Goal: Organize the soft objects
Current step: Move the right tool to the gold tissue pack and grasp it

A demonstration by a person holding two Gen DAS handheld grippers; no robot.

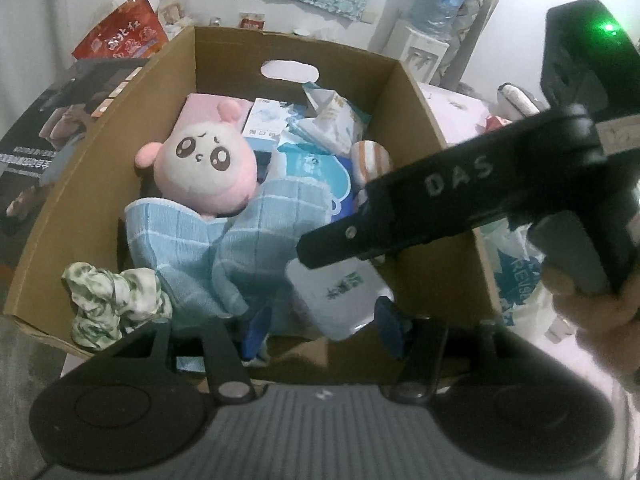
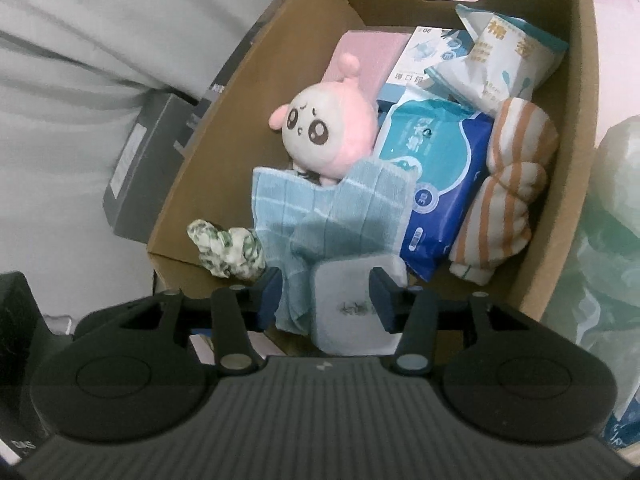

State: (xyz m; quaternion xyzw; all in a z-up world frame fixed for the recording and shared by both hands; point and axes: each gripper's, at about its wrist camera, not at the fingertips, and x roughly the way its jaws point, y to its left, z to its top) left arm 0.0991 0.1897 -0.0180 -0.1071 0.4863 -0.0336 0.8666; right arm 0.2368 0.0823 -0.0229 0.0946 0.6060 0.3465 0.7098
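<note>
A cardboard box (image 1: 408, 92) (image 2: 260, 68) holds soft things: a pink plush toy (image 1: 208, 164) (image 2: 328, 132), a blue checked cloth (image 1: 236, 240) (image 2: 332, 216), a green patterned scrunchie (image 1: 112, 300) (image 2: 228, 250), an orange striped cloth (image 2: 508, 188) (image 1: 370, 158), a blue wipes pack (image 2: 440, 184) and a white tissue pack (image 1: 340, 296) (image 2: 352, 304). My left gripper (image 1: 324, 328) is open over the box's near edge, fingers either side of the tissue pack. My right gripper (image 2: 326, 300) is open, its fingers astride the tissue pack and cloth; its body crosses the left wrist view (image 1: 460, 192).
A red snack bag (image 1: 120, 32) and a dark printed box (image 1: 52, 128) lie left of the cardboard box. A water dispenser (image 1: 432, 20) stands behind it. A plastic bag (image 2: 612, 208) sits to the right. Grey bedding (image 2: 80, 80) lies to the left.
</note>
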